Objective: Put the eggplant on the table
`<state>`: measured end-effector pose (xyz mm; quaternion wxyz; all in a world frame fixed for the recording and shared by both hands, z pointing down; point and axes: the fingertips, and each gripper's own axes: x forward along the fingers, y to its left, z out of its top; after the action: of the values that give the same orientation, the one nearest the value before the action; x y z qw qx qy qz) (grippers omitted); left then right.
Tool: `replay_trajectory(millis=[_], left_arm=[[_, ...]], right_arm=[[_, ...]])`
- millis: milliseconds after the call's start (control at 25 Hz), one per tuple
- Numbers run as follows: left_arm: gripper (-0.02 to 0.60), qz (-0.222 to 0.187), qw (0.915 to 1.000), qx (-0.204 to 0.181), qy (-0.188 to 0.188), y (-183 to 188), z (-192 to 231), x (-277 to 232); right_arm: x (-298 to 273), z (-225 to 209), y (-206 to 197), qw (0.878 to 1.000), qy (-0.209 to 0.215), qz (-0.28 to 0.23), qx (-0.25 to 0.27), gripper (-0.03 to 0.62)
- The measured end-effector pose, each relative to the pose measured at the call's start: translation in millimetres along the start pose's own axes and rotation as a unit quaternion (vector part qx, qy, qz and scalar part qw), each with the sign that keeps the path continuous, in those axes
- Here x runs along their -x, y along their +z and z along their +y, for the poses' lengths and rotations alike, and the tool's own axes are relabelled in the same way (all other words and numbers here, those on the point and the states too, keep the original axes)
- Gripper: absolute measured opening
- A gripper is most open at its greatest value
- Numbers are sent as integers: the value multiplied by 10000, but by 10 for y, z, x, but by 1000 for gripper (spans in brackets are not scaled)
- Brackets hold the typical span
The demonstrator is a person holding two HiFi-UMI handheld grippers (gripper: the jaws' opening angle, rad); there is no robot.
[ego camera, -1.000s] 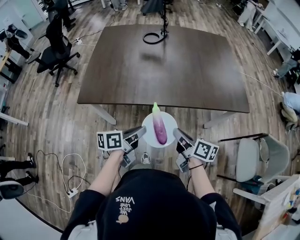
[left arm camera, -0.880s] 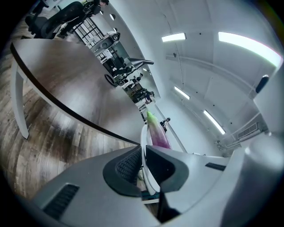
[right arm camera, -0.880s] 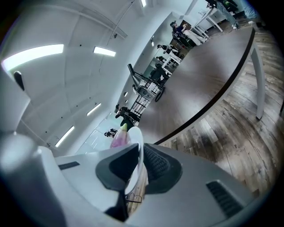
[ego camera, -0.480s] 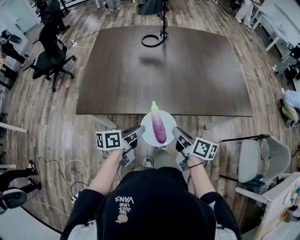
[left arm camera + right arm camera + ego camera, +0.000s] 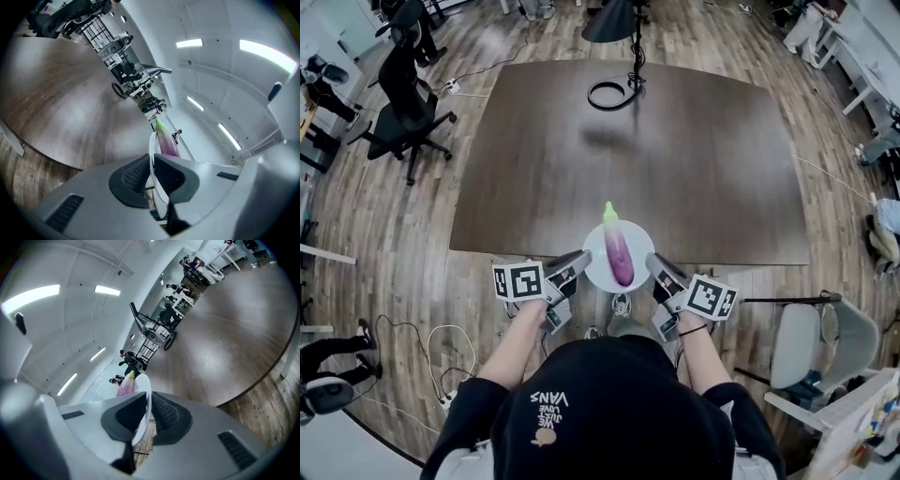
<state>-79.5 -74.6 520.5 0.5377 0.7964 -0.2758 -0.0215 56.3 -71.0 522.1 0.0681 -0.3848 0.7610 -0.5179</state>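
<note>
Office/lab w/ big dark table [image 5: 675, 169], swivel chair [image 5: 398, 108], wood floor [image 5: 394, 253], desks [image 5: 853, 47] at edge, ceiling strip lights [image 5: 190, 43].

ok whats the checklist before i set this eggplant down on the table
1. Left hand-held gripper clamped on the plate rim: ok
2. Right hand-held gripper clamped on the opposite rim: ok
3. Eggplant lying on the plate: ok
4. Near part of the table bare, desk lamp at the far edge: ok
5. Plate fully over the table: not ok, it straddles the near edge
</note>
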Motion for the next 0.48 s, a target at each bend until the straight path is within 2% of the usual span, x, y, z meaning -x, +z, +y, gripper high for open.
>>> replay_trajectory(millis=[480], left_arm=[[29, -465, 9988, 30, 157, 475, 185, -476]], right_arm=[[-438, -278, 651, 9985, 302, 374, 245, 31]])
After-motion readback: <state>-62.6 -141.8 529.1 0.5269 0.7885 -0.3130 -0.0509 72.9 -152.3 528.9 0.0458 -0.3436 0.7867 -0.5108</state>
